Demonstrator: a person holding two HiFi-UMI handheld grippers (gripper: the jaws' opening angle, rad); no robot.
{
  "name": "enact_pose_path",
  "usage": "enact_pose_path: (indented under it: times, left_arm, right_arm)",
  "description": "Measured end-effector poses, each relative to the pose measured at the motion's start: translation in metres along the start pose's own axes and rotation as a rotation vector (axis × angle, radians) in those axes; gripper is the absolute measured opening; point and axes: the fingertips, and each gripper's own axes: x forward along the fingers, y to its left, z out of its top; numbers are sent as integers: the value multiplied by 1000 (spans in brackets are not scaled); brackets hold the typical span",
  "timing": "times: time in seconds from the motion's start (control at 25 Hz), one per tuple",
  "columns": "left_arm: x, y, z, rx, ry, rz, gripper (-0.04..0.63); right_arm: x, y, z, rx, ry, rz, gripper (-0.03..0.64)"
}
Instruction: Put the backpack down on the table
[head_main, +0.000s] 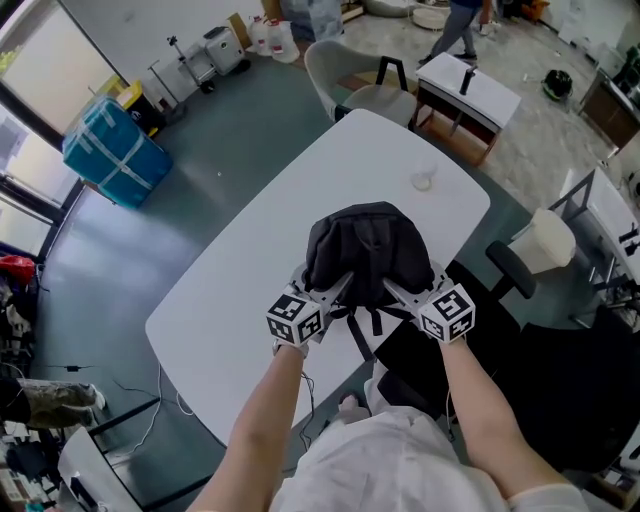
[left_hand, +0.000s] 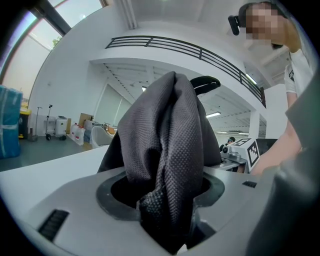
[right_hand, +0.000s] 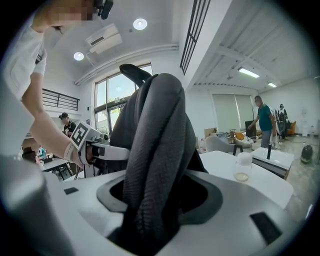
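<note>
Left jaws: from my seat I see the left gripper (head_main: 338, 288) standing parted, with a bunched fold of the backpack (head_main: 365, 245) lying loose in the gap.
Right jaws: the right gripper (head_main: 396, 290) is spread wide; a thick dark strap of the bag runs between the jaws, and I see no squeeze on it.
Backpack: black, upright, sitting on the white counter (head_main: 250, 290) near my edge, between the two grippers and just past their tips.
Straps: loose ends trail back toward me over the counter edge.
Jar: a small clear jar (head_main: 423, 180) stands further along the counter, well apart from the bag.
Beyond: a pale chair (head_main: 335, 60) at the far end.
</note>
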Motion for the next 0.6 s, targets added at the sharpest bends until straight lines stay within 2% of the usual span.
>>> enact_pose_path:
  times: [0.24,0.44,0.6]
  left_arm:
    - [-19,2,6,-18,-9,26,321]
    - [-52,6,14,-34,-69,69,322]
    - [-79,9,13,-33,-82,107,322]
  right_arm:
    - [-17,-1,6,-3,-5,-35,252]
    - [-44,-5,5,0,-10,-77,250]
    - [-65,-5,2,-2,-7,-108,250]
